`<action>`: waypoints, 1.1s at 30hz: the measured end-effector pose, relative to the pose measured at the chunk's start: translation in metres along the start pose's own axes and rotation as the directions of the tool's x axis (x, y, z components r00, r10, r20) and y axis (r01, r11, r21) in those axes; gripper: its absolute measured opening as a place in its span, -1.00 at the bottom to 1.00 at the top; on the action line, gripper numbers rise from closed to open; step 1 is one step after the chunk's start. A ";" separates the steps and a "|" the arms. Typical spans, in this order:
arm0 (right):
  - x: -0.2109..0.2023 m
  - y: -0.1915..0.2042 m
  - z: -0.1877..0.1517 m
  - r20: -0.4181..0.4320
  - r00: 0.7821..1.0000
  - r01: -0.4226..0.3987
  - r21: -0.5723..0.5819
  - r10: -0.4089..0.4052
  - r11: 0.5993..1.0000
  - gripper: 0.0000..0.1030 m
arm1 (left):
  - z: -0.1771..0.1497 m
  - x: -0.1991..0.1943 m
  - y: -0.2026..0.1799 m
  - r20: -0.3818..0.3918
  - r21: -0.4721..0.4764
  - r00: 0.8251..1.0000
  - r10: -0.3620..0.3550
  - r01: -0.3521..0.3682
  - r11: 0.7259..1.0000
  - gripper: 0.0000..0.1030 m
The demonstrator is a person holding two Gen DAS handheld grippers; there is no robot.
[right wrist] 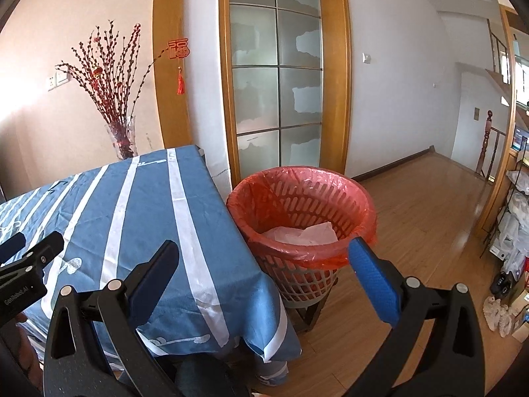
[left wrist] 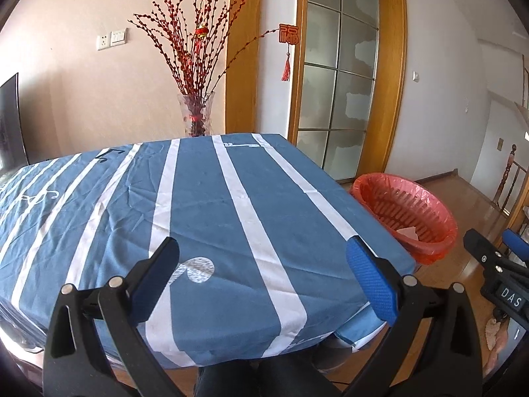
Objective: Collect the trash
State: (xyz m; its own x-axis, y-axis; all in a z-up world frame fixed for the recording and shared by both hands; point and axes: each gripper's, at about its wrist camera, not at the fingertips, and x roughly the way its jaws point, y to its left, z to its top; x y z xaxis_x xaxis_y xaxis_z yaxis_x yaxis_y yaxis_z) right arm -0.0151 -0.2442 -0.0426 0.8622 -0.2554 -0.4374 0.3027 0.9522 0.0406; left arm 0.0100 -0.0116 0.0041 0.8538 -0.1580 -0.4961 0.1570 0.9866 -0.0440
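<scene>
**Both grippers held wide over the desk, trash lying in the basket**

Left wrist view: the left gripper (left wrist: 263, 258) hangs above the near edge of the desk under its blue cloth with white stripes (left wrist: 205, 205). Its fingers (left wrist: 372, 281) are spread wide with nothing between them. The red slatted plastic waste basket lined with a red bag (left wrist: 405, 211) stands on the wooden floor, past the right finger and just beside the desk's right edge. A bit of white crumpled paper (left wrist: 407, 232) shows inside it.

Right wrist view: the right gripper (right wrist: 264, 259) also has its fingers (right wrist: 373, 284) far apart and empty. The basket (right wrist: 302, 218) sits ahead between them, nearer the right finger, and the white paper (right wrist: 302, 233) lies at its bottom, well apart from both fingers.
</scene>
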 end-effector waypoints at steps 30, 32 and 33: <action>-0.007 0.001 -0.012 0.003 0.995 0.099 -0.006 -0.099 0.995 0.97 | -0.008 -0.008 -0.005 0.036 0.022 0.999 0.039 -0.040 0.999 0.92; -0.007 0.001 -0.013 0.000 0.995 0.100 -0.008 -0.100 0.995 0.97 | -0.008 -0.008 -0.005 0.033 0.020 0.999 0.036 -0.036 0.999 0.92; -0.007 0.002 -0.013 -0.001 0.995 0.102 -0.009 -0.102 0.995 0.97 | -0.008 -0.008 -0.005 0.031 0.018 0.999 0.036 -0.037 0.999 0.92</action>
State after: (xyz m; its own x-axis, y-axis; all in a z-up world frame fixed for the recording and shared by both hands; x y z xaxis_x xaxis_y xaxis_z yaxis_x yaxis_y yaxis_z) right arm -0.0257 -0.2387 -0.0511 0.8263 -0.3515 -0.4401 0.3860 0.9224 -0.0120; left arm -0.0019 -0.0151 0.0012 0.8740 -0.1233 -0.4700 0.1345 0.9909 -0.0097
